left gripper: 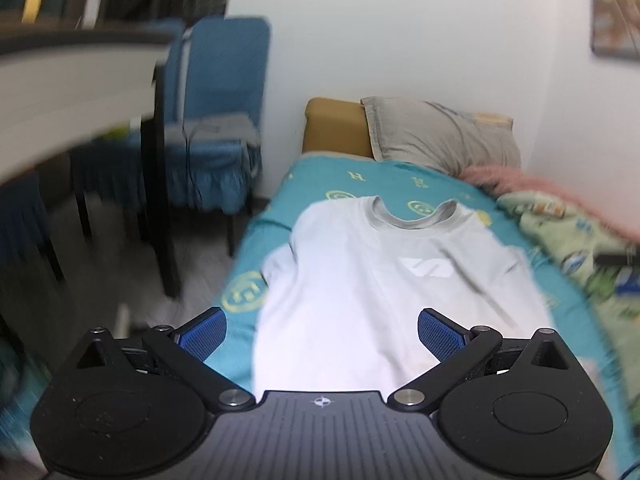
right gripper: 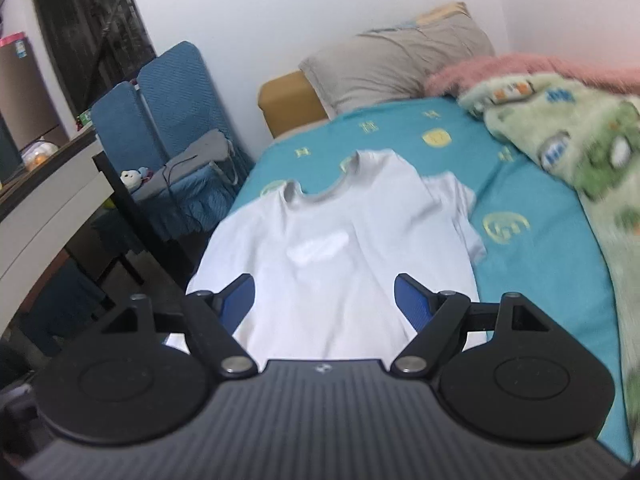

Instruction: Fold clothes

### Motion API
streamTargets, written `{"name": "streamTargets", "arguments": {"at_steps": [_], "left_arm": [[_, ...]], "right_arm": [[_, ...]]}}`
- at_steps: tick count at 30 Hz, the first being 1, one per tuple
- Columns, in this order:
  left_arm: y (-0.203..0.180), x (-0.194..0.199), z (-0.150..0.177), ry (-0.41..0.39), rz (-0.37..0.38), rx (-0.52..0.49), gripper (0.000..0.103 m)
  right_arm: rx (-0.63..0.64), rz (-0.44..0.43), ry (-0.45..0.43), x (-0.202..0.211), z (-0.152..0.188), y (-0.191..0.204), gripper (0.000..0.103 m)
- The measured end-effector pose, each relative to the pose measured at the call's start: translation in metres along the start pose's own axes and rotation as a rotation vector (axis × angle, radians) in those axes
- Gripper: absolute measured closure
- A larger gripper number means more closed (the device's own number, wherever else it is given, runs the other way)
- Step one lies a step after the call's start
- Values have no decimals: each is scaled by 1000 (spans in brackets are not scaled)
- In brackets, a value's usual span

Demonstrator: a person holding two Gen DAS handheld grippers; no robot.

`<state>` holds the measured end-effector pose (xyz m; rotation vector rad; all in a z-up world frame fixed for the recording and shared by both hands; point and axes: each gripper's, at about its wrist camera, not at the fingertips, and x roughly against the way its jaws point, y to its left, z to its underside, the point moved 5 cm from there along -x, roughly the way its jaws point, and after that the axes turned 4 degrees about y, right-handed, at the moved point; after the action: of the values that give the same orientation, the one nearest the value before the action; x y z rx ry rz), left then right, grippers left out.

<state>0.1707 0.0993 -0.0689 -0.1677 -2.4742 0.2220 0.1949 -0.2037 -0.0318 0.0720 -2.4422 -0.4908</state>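
Note:
A white T-shirt [left gripper: 360, 280] with a grey collar and a white chest logo lies spread flat, front up, on the teal bed sheet [left gripper: 308, 176], collar toward the pillow. It also shows in the right wrist view [right gripper: 328, 240]. My left gripper [left gripper: 322, 330] is open and empty, above the shirt's lower part. My right gripper [right gripper: 324, 296] is open and empty, above the shirt's lower half. One short sleeve [right gripper: 456, 208] lies out to the right.
A grey pillow [left gripper: 440, 136] and a tan headboard [left gripper: 332, 124] are at the bed's far end. A green and pink blanket [right gripper: 580, 140] is bunched on the right. Blue chairs [left gripper: 216, 120] and a white table [left gripper: 72, 92] stand left of the bed.

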Motion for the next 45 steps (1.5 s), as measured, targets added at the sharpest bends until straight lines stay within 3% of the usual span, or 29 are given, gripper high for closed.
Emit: {"name": "streamTargets", "arguments": {"at_steps": [4, 10, 15, 18, 22, 26, 29, 31, 33, 34, 35, 37, 40, 42, 45], "left_arm": [[19, -19, 0, 43, 35, 117, 2], [58, -86, -12, 100, 26, 243, 6], [86, -152, -32, 123, -25, 286, 9], [92, -190, -48, 131, 30, 303, 17], [91, -233, -62, 126, 12, 305, 17], [90, -259, -64, 138, 9, 316, 29], [90, -272, -61, 153, -5, 317, 38], [89, -276, -61, 162, -37, 282, 46], [85, -275, -63, 159, -36, 242, 65], [81, -273, -66, 158, -39, 222, 82], [77, -271, -69, 157, -42, 202, 88], [62, -264, -79, 136, -89, 119, 90], [11, -249, -92, 81, -142, -152, 91], [-33, -236, -93, 37, -127, -338, 91], [-96, -229, -72, 50, -12, -523, 91]], "right_arm": [[-51, -41, 24, 7, 12, -8, 25], [-133, -60, 33, -8, 15, -24, 25], [-177, -52, 40, -28, 14, -33, 25], [-184, -49, 41, -39, 12, -39, 25], [-218, -38, 49, -51, 7, -53, 25], [-265, -19, 73, -65, 7, -65, 23], [-302, -77, 85, -67, 10, -66, 23], [-290, -83, 94, -69, 13, -64, 23], [-299, -78, 103, -70, 15, -65, 23], [-309, -79, 106, -70, 16, -65, 23], [-319, -80, 108, -70, 17, -66, 23], [-329, -73, 101, -68, 17, -69, 23], [-345, -54, 86, -64, 17, -73, 23], [-363, -39, 80, -63, 18, -78, 23], [-394, -16, 68, -61, 18, -86, 23]]}}
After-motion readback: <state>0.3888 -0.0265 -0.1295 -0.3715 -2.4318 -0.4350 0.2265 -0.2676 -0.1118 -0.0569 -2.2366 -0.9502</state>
